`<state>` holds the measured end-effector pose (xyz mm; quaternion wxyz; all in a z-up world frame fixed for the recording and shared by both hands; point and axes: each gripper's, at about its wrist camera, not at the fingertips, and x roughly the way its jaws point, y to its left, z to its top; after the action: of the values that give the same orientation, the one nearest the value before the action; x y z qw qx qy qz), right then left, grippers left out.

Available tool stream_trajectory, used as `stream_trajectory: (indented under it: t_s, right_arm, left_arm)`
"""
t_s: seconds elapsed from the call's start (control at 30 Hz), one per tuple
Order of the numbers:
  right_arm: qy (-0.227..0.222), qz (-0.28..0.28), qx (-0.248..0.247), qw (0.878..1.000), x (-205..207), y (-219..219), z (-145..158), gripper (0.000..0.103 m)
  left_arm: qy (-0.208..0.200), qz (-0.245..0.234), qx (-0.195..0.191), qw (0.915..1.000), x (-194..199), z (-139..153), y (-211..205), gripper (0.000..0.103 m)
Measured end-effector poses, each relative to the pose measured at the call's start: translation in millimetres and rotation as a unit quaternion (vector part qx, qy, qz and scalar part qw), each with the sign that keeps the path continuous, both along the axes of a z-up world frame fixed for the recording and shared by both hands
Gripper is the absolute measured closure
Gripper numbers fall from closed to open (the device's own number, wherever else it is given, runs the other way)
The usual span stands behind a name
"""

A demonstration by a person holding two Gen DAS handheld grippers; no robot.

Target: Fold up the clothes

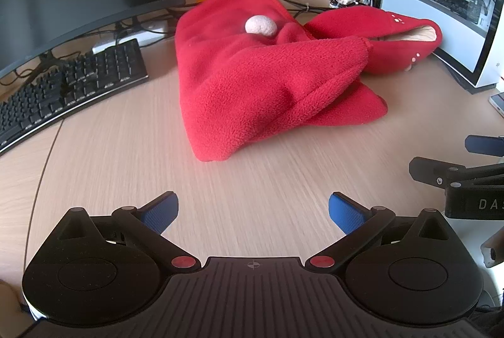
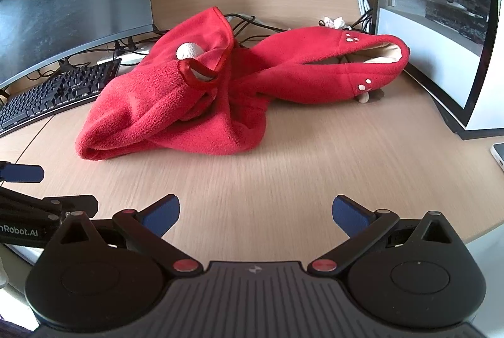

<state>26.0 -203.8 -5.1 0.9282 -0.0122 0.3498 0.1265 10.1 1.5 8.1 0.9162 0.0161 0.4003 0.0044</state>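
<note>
Red fleece garment (image 1: 252, 79) lies crumpled mid-frame on the surface (image 1: 252, 177); I judge folding not begun, with left tongs (image 1: 253, 213) and right tongs (image 2: 255, 215) spread, empty, needing a first grasp on its near hem.

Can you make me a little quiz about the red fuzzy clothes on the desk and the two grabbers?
1. True or false: the left gripper is squeezing the red fleece hooded garment.
2. What sits on the wooden desk to the left of the garment? A) a black keyboard B) a blue cup C) a green book
3. Fill in: the small round pom-pom on the garment is ____ in colour.

Key:
1. False. Its blue fingers stand wide apart over bare desk, and so do those of the right gripper.
2. A
3. Off-white.
</note>
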Motion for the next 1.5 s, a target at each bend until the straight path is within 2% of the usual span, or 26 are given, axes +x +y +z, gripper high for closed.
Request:
stream_trajectory:
  t_s: [1.5]
  right_arm:
    - [0.014, 0.0, -0.006, 1.0, 11, 7, -4, 0.0]
  left_arm:
    - [0.012, 0.005, 0.001, 0.9999, 9, 0, 6, 0.0]
